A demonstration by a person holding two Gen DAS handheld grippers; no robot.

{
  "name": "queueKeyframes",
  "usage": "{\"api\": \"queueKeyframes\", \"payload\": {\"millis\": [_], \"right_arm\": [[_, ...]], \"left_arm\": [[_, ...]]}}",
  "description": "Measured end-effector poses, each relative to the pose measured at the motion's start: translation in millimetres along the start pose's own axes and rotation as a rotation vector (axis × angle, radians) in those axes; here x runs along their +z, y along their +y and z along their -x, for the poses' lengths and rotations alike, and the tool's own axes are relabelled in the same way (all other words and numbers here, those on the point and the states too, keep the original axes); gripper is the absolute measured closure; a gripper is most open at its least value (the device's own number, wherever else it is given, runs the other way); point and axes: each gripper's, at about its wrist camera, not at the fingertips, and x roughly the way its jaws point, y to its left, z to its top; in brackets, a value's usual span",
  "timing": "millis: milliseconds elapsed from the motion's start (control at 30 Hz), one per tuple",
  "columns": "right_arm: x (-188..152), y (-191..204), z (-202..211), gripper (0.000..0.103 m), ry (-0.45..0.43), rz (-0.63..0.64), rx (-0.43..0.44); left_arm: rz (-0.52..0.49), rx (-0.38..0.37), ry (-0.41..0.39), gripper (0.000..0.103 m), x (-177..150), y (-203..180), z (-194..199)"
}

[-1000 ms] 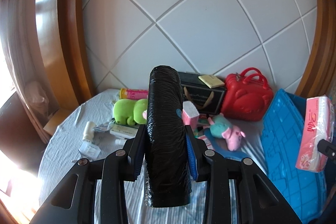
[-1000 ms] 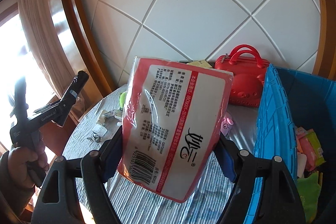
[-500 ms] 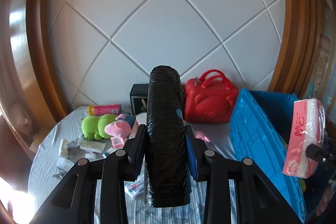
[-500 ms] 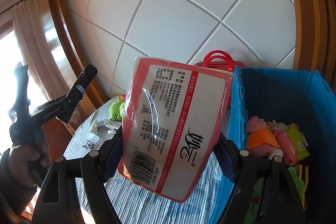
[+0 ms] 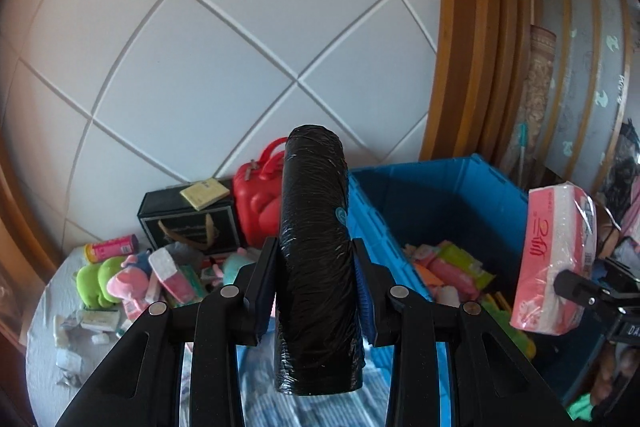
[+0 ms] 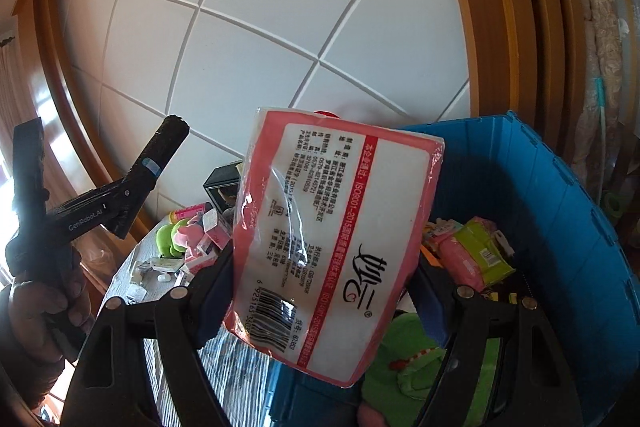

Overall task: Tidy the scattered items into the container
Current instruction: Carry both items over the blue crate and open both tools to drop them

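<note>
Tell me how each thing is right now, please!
left gripper: shut on the black roll, held in the air.
right gripper: shut on the tissue pack, held in the air.
blue crate: open, partly filled.
red case: closed, upright.

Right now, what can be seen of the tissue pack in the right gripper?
The tissue pack is a soft, rectangular block of white tissues in clear, crinkled plastic with pink-red borders, printed text, a logo and a barcode near its lower edge. It is tilted, held in the air between the right gripper fingers, which press on its two sides. It hangs at the near edge of the blue bin, touching nothing else.
</note>
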Motion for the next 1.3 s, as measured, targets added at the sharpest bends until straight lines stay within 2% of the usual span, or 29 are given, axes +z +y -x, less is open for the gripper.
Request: {"api": "queueKeyframes", "payload": {"millis": [467, 900, 1000, 1033, 1067, 1100, 1133, 1167, 1300], "right_arm": [[-6, -100, 32, 0.025, 0.002, -0.125, -0.172], [-18, -147, 46, 0.025, 0.029, -0.181, -0.247], [-18, -153, 47, 0.019, 0.026, -0.175, -0.275], [-20, -154, 45, 0.017, 0.032, -0.172, -0.289], [-20, -157, 44, 0.012, 0.038, -0.176, -0.303], [-21, -161, 43, 0.007, 0.038, -0.184, -0.311], [-21, -163, 42, 0.004, 0.037, -0.19, -0.31], [-21, -163, 42, 0.004, 0.039, -0.191, -0.304], [-18, -163, 40, 0.004, 0.041, -0.198, -0.289]], "left_arm": [[-0.135, -0.215, 0.029, 0.069, 46, -123, -67], [-0.187, -0.309, 0.037, 0.069, 91, -195, -122], [-0.207, -0.319, 0.052, 0.067, 99, -206, -131], [-0.219, -0.325, 0.061, 0.05, 101, -210, -134], [-0.225, -0.323, 0.061, 0.016, 103, -213, -136], [-0.22, -0.32, 0.038, 0.005, 104, -212, -134], [-0.213, -0.318, 0.006, 0.001, 104, -210, -131], [-0.213, -0.314, -0.004, 0.001, 104, -208, -129], [-0.201, -0.289, 0.01, 0.001, 102, -191, -132]]}}
